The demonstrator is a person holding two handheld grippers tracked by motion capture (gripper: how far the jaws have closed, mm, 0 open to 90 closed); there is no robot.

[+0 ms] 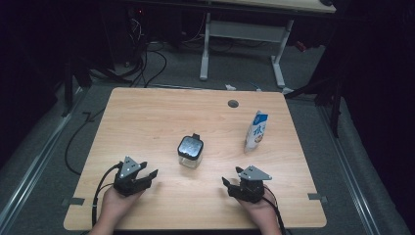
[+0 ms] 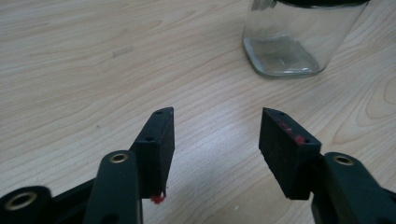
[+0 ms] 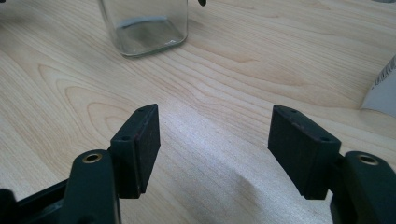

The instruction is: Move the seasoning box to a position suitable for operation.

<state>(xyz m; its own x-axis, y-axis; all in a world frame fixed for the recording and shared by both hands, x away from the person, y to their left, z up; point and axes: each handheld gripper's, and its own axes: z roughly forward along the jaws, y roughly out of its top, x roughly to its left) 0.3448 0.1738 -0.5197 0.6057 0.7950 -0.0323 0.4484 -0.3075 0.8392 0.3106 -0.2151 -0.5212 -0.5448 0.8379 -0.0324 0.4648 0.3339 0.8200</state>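
- High view, near edge of the table [image 1: 147, 112]: two hands come in from below, each holding a gripper. The left gripper [image 1: 148, 177] sits toward the near left corner, its jaws apart and angled toward the middle of the surface, nothing between them.
- The right gripper [image 1: 226, 184] sits toward the near right corner, a grey three-cornered plate on top; its jaw gap is hard to read from here.
- A glass jar [image 1: 190, 152] with a dark lid stands upright near the middle of the surface, between the two grippers and farther from the near edge than either, apart from both.
- A milk carton [image 1: 256, 130], white and blue, stands upright toward the right edge, well apart from the jar.
- A round cable hole [image 1: 233, 104] lies near the far edge.
- Left gripper view: the gripper [image 2: 217, 135] shows both black jaws standing wide over bare wood, holding nothing; red marks show on the pads. The jar [image 2: 299, 39] stands ahead and to the upper right, clear of the jaws; its lower part looks empty.
- Right gripper view: the gripper [image 3: 215, 140] has jaws wide apart over bare wood, holding nothing. The jar [image 3: 144, 28] stands ahead at upper left, clear of the jaws. A pale corner of the carton [image 3: 384, 91] shows at the right edge of the view.
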